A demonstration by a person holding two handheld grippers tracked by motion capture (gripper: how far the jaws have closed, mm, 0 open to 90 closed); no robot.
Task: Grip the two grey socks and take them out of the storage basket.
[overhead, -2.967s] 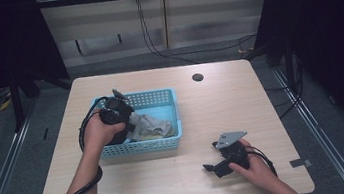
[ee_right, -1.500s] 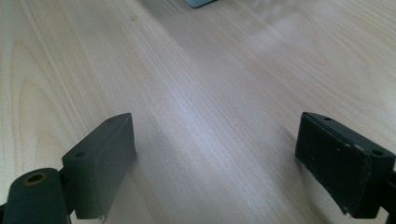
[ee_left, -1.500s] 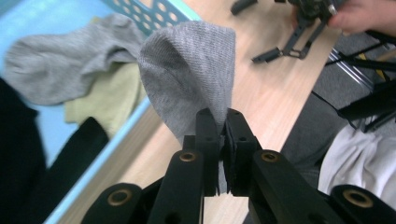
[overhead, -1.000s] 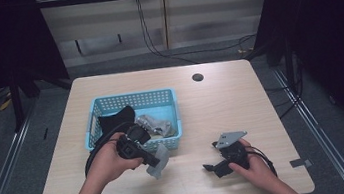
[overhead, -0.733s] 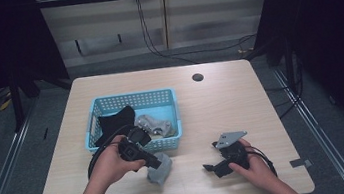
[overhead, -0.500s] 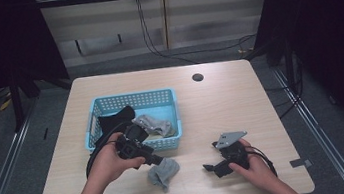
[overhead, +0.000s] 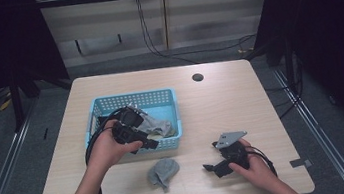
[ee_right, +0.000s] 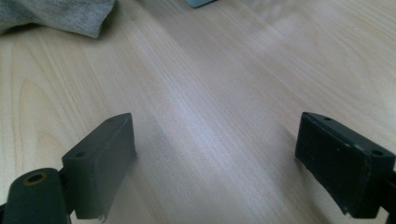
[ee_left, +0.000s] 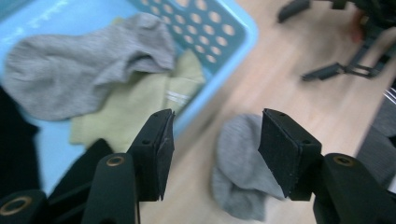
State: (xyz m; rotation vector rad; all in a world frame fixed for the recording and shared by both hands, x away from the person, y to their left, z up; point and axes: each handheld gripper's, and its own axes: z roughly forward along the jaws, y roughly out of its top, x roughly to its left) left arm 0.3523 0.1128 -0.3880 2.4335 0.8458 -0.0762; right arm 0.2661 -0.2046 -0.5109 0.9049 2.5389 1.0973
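Now a grey sock (overhead: 164, 172) lies loose on the table (overhead: 221, 100), just in front of the blue basket (overhead: 132, 101).

No brand, label or readable writing shows on anything here. Left gripper (overhead: 147, 142), held over the basket's near edge, has just been opening its jaws; they stand partly spread with nothing between them, and in the left gripper view (ee_left: 212, 149) the sock (ee_left: 243, 163) lies on the wood below. Another grey sock (ee_left: 88, 65) and a pale green one (ee_left: 135, 102) lie in the basket. Right gripper (overhead: 209, 167) rests on the table near the sock, its jaws spread wide and empty (ee_right: 215, 163).
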